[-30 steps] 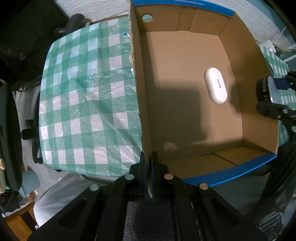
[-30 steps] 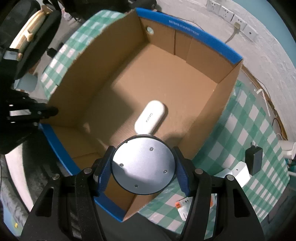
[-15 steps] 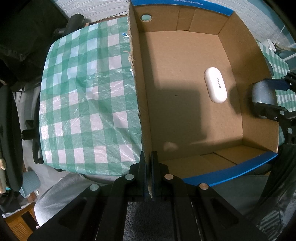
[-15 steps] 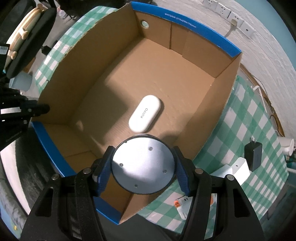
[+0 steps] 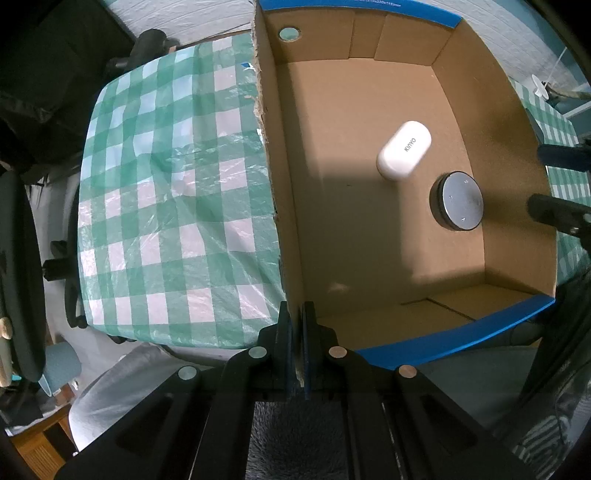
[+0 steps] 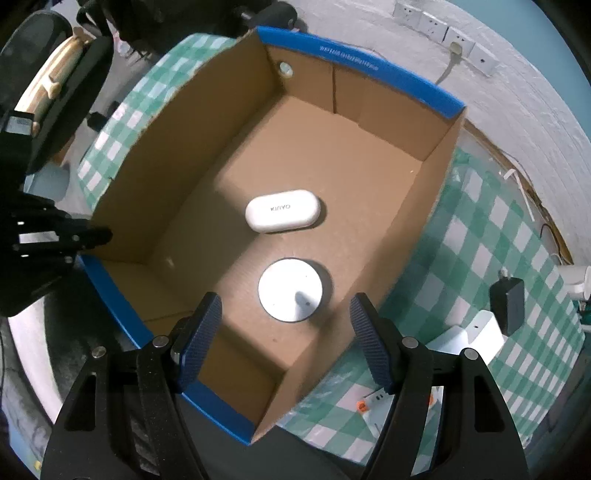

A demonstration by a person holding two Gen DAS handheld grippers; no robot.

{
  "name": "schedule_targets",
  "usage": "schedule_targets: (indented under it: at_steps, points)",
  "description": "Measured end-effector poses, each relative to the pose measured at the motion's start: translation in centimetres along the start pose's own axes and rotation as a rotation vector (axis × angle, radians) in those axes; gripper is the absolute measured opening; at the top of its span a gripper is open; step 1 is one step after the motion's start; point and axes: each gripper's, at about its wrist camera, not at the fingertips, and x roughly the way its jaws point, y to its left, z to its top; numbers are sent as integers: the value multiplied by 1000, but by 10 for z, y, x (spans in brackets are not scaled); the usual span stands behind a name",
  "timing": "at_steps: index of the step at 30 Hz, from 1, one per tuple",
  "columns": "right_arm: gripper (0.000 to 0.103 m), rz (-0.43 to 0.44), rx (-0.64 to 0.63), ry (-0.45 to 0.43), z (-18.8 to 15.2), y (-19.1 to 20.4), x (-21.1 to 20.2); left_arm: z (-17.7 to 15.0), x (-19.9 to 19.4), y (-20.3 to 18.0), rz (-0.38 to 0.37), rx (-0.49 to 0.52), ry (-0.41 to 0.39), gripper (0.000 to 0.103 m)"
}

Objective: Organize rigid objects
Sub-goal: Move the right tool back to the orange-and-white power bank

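Observation:
An open cardboard box (image 5: 284, 206) (image 6: 439, 173) with blue rims stands on a green-checked tablecloth. On its floor lie a white oval KINYO case (image 5: 403, 150) (image 6: 283, 211) and a round grey disc (image 5: 457, 206) (image 6: 290, 290), side by side and apart. My left gripper (image 5: 296, 323) is shut on the box's left wall near the front corner. My right gripper (image 6: 284, 339) hangs above the box over the disc, its jaws opening, with nothing touching the pads. Its fingers (image 5: 554, 214) show at the right edge of the left wrist view.
Right of the box on the cloth lie a black power adapter (image 6: 508, 304), a white block (image 6: 469, 338) and a small white and orange item (image 6: 373, 400). Wall sockets (image 6: 436, 31) sit behind. A dark chair (image 5: 22, 266) stands left of the table.
The right gripper has opened and let go of the grey disc, which now lies on the box floor beside the white case. The case has turned. The left gripper has stayed put.

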Motion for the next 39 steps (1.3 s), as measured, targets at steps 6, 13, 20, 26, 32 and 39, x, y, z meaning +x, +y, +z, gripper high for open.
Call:
schedule_targets:
  at_steps: [6,13,20,26,32,39]
  points:
    - [72,-22,14,-20,-9,-8,-22,0,0,0,0,2,1,4]
    - [72,-53,73,-35,-31,-37,-39,2,1,-2,5,7,5,4]
    - [73,-74,191,8,-61,-81,-25,2,1,-1,4,8,4,4]
    - [73,-85,326,86,-90,-122,8,1,1,-1,3,7,4,4]
    - [73,-19,516,113,-115,-152,34,1,1,-1,4,8,4,4]
    - [76,35,700,116,-131,-166,56,2,0,1,4,14,4,5]
